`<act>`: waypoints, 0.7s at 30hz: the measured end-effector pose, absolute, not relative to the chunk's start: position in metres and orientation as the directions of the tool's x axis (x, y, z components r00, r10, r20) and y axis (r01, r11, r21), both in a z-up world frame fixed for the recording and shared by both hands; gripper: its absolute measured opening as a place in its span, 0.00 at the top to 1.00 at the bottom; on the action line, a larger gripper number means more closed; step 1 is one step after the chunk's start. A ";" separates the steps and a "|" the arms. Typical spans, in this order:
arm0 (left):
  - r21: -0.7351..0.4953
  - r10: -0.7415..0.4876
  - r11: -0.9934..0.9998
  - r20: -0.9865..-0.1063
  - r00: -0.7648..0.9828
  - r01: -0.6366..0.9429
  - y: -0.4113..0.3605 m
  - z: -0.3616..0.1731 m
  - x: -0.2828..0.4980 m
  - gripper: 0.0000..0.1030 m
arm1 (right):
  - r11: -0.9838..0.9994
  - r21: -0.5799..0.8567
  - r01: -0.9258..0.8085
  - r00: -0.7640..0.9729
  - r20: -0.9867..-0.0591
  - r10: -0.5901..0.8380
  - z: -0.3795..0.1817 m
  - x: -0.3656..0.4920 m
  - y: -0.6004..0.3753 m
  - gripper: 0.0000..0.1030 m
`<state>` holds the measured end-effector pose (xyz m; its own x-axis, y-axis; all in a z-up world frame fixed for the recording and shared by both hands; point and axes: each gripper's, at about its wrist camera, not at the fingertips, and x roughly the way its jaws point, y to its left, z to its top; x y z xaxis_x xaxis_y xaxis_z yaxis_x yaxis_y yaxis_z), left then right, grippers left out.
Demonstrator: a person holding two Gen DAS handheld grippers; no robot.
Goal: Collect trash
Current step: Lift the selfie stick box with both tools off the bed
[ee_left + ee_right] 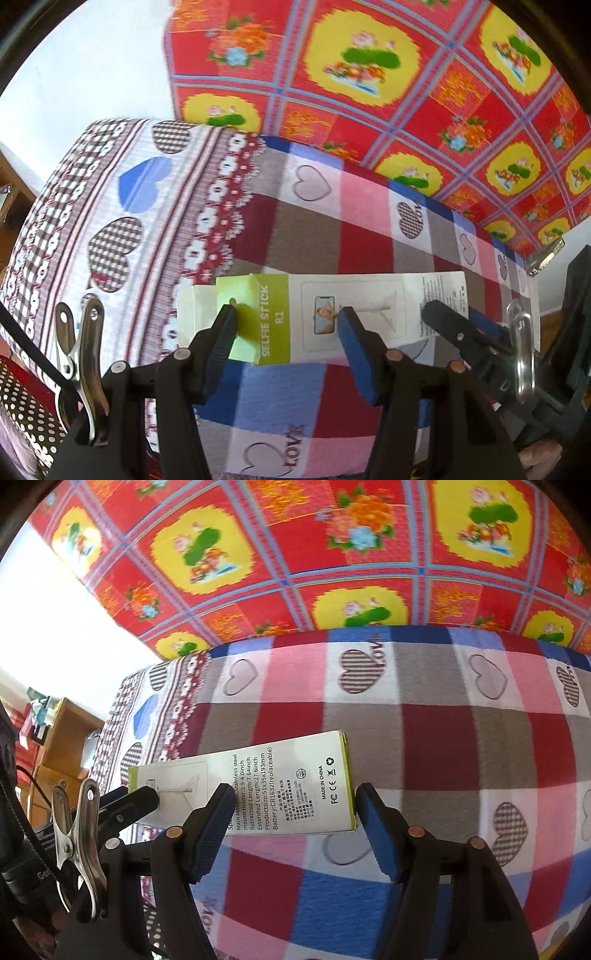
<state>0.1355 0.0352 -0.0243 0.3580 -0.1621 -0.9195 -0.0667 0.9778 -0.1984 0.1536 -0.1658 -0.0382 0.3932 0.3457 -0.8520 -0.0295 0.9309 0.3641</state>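
Observation:
A white and green selfie stick box [332, 314] lies flat on the checkered heart bedspread [303, 229]. In the left wrist view my left gripper [286, 312] is open, its fingers straddling the box's green end with the open flap. The right gripper's fingers [443, 321] show at the box's other end. In the right wrist view my right gripper [293, 794] is open, its fingers on either side of the box's printed end [295, 786]. The left gripper's finger [136, 801] shows at the box's far left end.
A red and yellow floral cloth [295, 554] hangs behind the bed. A wooden shelf unit [62, 738] stands left of the bed, below a white wall [92, 66]. A dotted dark cloth [26, 406] lies at the lower left.

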 end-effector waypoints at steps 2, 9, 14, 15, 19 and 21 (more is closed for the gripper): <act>-0.203 -0.163 0.976 -0.918 0.361 -0.074 0.047 -0.022 0.134 0.42 | 0.932 0.361 -0.036 0.394 -0.852 0.345 -0.036 0.153 -0.157 0.32; -0.201 -0.159 0.977 -0.911 0.380 -0.073 0.083 -0.014 0.131 0.42 | 0.931 0.364 -0.041 0.402 -0.847 0.348 -0.027 0.152 -0.119 0.32; -0.210 -0.167 0.975 -0.907 0.388 -0.072 0.109 -0.009 0.132 0.43 | 0.931 0.362 -0.041 0.412 -0.843 0.346 -0.020 0.151 -0.097 0.32; -0.212 -0.169 0.975 -0.905 0.390 -0.070 0.114 -0.008 0.132 0.43 | 0.932 0.361 -0.039 0.414 -0.843 0.344 -0.019 0.151 -0.091 0.32; -0.212 -0.172 0.976 -0.901 0.398 -0.058 0.131 -0.004 0.132 0.43 | 0.931 0.363 -0.031 0.421 -0.841 0.341 -0.015 0.151 -0.076 0.32; -0.215 -0.177 0.975 -0.899 0.400 -0.053 0.138 -0.003 0.132 0.43 | 0.932 0.361 -0.025 0.424 -0.840 0.337 -0.013 0.150 -0.068 0.32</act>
